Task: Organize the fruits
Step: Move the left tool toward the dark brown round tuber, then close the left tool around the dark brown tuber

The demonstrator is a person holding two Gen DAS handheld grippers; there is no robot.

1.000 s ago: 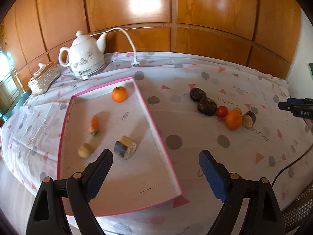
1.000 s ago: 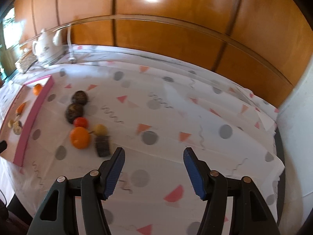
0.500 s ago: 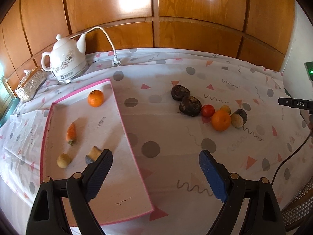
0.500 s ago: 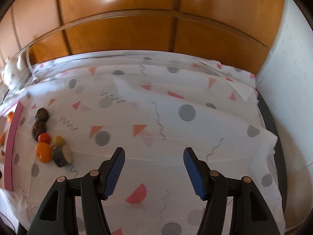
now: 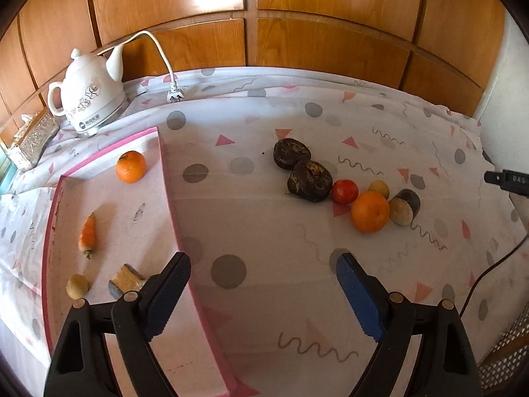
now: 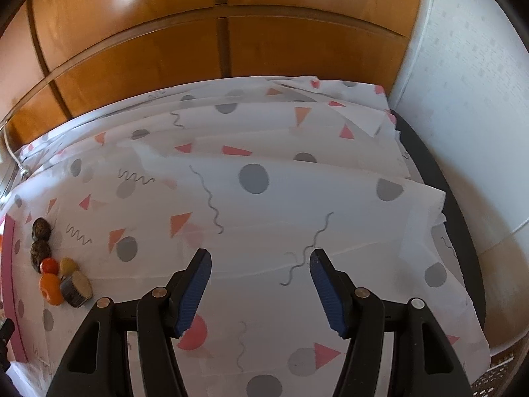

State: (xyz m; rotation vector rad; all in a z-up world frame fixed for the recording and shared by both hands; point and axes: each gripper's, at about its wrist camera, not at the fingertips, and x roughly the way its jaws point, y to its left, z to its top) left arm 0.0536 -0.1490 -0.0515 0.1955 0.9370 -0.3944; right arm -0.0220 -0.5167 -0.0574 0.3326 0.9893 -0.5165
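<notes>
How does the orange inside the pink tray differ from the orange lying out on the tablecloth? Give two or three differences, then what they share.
The orange in the tray sits alone near the pink tray's far corner; the orange on the tablecloth is crowded among other produce, against a red tomato. The tray orange looks smaller, though it is farther away. It is already sorted; the other is not. Both are round, orange and ungripped.

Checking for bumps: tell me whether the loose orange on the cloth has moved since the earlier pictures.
No. The loose orange still sits between the red tomato and the cut brown piece; only the camera shifted.
</notes>
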